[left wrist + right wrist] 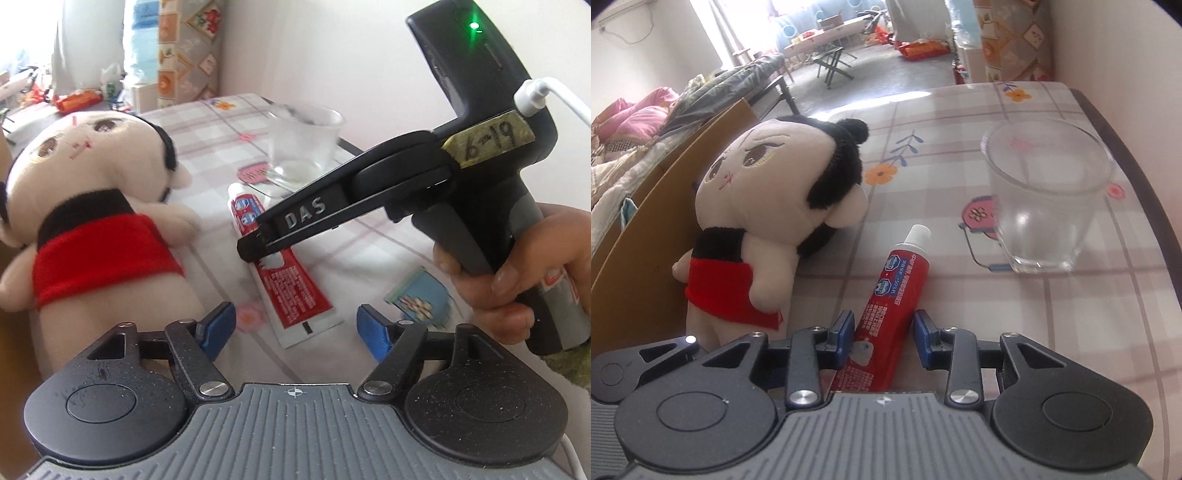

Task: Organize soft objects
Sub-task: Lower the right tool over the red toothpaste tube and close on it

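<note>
Jaws on the right gripper sit parted around the toothpaste tube, not clamped yet; left gripper hangs wide open and empty. Plush doll and glass cup remain untouched on the table, so sorting's barely begun.

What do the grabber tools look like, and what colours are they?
The left gripper has a grey ribbed body, black round hinges and blue fingers. The right gripper is black with "DAS" in white letters, a green light, a tape label reading "6-19" and a white cable. A bare hand shows beside a fuzzy green sleeve.
</note>
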A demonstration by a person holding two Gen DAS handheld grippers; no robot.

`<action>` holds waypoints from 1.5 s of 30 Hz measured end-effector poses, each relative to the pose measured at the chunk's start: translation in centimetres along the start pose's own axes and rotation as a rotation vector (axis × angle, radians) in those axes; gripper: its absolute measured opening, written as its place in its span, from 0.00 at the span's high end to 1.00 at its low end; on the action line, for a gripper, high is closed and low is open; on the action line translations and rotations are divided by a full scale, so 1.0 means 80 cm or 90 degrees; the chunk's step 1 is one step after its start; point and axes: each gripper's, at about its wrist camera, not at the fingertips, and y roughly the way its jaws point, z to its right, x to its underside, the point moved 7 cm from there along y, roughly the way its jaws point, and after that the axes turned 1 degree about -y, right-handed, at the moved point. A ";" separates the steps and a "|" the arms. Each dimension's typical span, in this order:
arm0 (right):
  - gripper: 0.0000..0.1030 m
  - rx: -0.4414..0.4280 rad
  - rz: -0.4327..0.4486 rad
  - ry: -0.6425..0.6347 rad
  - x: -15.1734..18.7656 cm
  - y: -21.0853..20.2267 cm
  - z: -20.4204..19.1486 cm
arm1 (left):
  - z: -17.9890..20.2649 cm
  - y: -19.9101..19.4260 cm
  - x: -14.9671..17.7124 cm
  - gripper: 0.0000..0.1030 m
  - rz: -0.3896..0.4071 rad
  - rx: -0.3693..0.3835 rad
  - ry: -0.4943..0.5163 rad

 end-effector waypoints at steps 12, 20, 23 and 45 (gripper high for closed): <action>0.66 -0.014 0.028 0.093 0.060 -0.048 0.014 | 0.023 -0.013 0.029 0.16 -0.041 0.065 0.009; 0.68 -0.049 0.062 0.148 0.082 -0.059 0.015 | 0.025 -0.009 0.024 0.15 -0.052 0.065 -0.015; 0.70 -0.075 0.070 0.174 0.087 -0.059 0.023 | 0.023 -0.003 0.020 0.16 -0.057 0.053 -0.022; 0.77 -0.241 0.105 0.316 0.103 -0.064 0.042 | -0.005 0.000 0.009 0.68 -0.045 0.001 -0.074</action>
